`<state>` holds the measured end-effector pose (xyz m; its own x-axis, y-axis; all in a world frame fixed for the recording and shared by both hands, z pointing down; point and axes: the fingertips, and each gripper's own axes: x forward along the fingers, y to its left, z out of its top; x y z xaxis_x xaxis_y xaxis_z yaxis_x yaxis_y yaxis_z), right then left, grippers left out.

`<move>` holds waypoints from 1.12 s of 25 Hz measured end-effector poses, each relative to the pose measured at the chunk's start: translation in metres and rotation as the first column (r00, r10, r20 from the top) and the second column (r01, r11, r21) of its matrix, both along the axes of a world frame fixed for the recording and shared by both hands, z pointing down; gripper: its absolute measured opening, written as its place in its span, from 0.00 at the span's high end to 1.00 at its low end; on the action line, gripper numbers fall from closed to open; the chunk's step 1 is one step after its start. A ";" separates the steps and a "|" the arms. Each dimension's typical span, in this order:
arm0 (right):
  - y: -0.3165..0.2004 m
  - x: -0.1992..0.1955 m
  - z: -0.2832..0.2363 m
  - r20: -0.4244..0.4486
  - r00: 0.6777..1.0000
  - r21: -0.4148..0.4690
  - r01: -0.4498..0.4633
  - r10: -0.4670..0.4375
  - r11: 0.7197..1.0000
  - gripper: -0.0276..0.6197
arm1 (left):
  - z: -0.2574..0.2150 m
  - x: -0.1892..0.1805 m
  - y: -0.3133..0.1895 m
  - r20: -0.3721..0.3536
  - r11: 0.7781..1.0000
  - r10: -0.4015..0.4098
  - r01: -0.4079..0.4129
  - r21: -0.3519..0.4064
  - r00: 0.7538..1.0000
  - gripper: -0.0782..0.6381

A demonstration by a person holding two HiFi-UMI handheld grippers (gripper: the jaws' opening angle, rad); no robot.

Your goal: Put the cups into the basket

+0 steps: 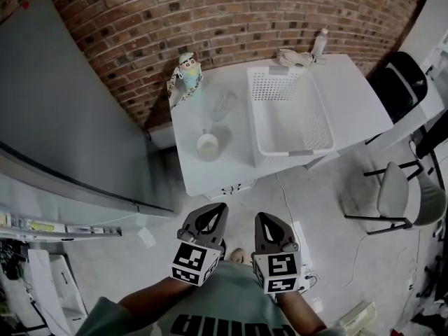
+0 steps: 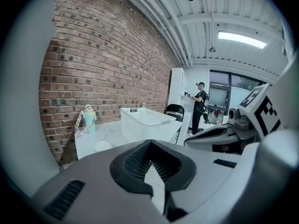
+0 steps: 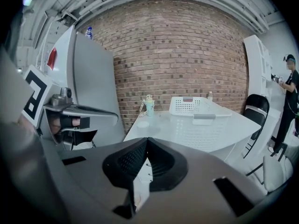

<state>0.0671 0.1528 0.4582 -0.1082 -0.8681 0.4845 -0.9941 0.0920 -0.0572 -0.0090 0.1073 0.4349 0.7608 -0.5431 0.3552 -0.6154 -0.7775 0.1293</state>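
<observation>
Head view: both grippers are held low over the floor, short of the desk's (image 1: 350, 96) near edge, pointing toward it. Left gripper (image 1: 221, 208) has its jaws together with nothing between them; the left gripper view shows the tips meeting and only desk behind. Right gripper (image 1: 261, 217) is the same, jaws closed and empty, which the right gripper view confirms. They sit side by side, apart, and neither touches anything.

The white desk stands against the brick wall (image 1: 231, 12). The white basket (image 1: 260, 128) takes up the middle-right of the desk, reaching from near the far edge to the near edge, with nothing inside it. A white cup (image 1: 208, 145) stands upright near the near-left corner, left of the basket and apart from it. A clear cup (image 1: 220, 106) sits behind it, also left of the basket; can't tell if it is upright. A character bottle with a strap (image 1: 187, 74) is at the far-left corner. A small bottle (image 1: 320, 43) is at the far edge, right side.

A black chair (image 1: 399, 82) and a grey chair (image 1: 399, 194) stand right of the desk. A person (image 2: 200, 101) stands in the background.
</observation>
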 end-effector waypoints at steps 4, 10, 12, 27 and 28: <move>-0.024 -0.004 0.000 -0.003 1.000 -0.015 0.014 -0.014 1.000 0.94 | 0.004 -0.004 -0.022 0.001 1.000 -0.012 0.012 -0.007 1.000 0.88; -0.070 -0.014 0.001 -0.019 0.999 -0.023 0.035 -0.036 0.999 0.94 | 0.007 -0.020 -0.067 -0.002 0.999 -0.048 0.048 -0.007 0.999 0.88; -0.084 -0.018 0.002 -0.026 0.999 -0.029 0.042 -0.042 0.999 0.94 | 0.006 -0.025 -0.080 -0.007 0.998 -0.056 0.056 -0.007 0.998 0.88; -0.165 -0.059 0.002 -0.065 0.994 -0.037 0.091 -0.093 0.995 0.94 | 0.006 -0.067 -0.155 -0.019 0.996 -0.091 0.091 0.008 0.996 0.88; -0.167 -0.062 0.004 -0.066 0.993 -0.041 0.096 -0.099 0.995 0.94 | 0.007 -0.069 -0.156 -0.017 0.995 -0.095 0.095 0.005 0.995 0.88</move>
<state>0.0053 -0.0139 0.4617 -0.1574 -0.8360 0.5257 -0.9822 0.1879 0.0048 -0.0785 -0.0488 0.4419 0.7118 -0.6150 0.3393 -0.6840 -0.7166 0.1363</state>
